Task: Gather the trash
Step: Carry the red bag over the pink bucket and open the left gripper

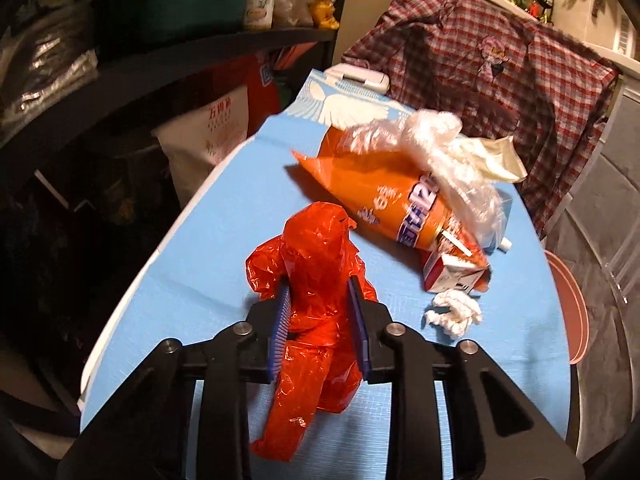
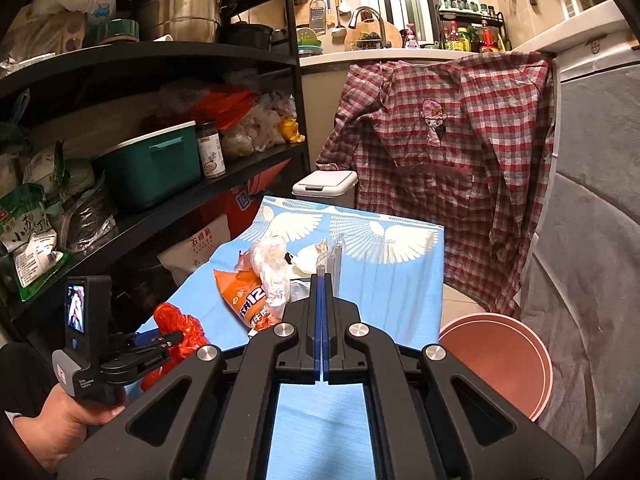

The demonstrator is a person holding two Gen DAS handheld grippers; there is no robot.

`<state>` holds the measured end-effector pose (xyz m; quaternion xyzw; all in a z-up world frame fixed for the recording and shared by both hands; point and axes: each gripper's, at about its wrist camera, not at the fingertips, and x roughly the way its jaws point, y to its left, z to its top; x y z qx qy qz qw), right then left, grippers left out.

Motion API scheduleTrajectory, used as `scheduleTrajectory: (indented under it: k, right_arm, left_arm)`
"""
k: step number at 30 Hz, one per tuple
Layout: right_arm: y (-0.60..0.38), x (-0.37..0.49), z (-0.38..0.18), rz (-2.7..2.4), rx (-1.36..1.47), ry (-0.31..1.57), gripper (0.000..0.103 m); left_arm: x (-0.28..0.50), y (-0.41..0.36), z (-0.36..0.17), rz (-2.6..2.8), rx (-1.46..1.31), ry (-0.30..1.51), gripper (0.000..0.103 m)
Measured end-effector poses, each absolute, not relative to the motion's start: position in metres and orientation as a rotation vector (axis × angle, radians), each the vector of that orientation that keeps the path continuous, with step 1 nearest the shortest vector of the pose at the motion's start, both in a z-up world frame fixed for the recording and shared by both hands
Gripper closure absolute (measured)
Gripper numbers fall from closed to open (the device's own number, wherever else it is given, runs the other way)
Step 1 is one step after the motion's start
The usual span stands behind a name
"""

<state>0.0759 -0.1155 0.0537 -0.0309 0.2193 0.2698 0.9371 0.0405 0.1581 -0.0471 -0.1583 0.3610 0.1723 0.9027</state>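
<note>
The orange snack bag [image 2: 245, 300] lying on the tabletop [image 2: 392, 292] carries large white characters outlined in blue, of which only the digits "12" can be made out, in the right wrist view; in the left wrist view the same lettering is cut off and blurred. At about nine o'clock from it, under the shelves, a white sack [image 2: 204, 250] bears red Chinese characters, too small to read surely. At far left, a green packet [image 2: 30, 236] on the shelf shows black Chinese characters beginning "小".
</note>
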Motion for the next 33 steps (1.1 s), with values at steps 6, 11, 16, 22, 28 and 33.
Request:
scheduleTrajectory:
  k: [6,11,16,22,28,33]
  right_arm:
    - [-0.129,0.073,0.070,0.529,-0.064,0.428,0.103]
    - [-0.137,0.069,0.083,0.518,-0.085,0.424,0.103]
    - [-0.145,0.067,0.094,0.508,-0.114,0.422,0.103]
    - [-0.158,0.071,0.109,0.492,-0.136,0.413,0.103]
    - [-0.181,0.091,0.122,0.462,-0.127,0.425,0.103]
    - [-0.201,0.113,0.126,0.428,-0.118,0.440,0.103]
  left_arm:
    - [0.030,0.147,-0.021,0.322,-0.319,0.680,0.078]
    - [0.023,0.128,0.007,0.250,-0.293,0.628,0.078]
    - [0.025,0.108,0.041,0.163,-0.247,0.590,0.078]
    - [0.041,0.090,0.072,0.074,-0.231,0.570,0.078]
    - [0.068,0.061,0.095,-0.017,-0.197,0.561,0.078]
    - [0.095,0.035,0.112,-0.092,-0.173,0.560,0.078]
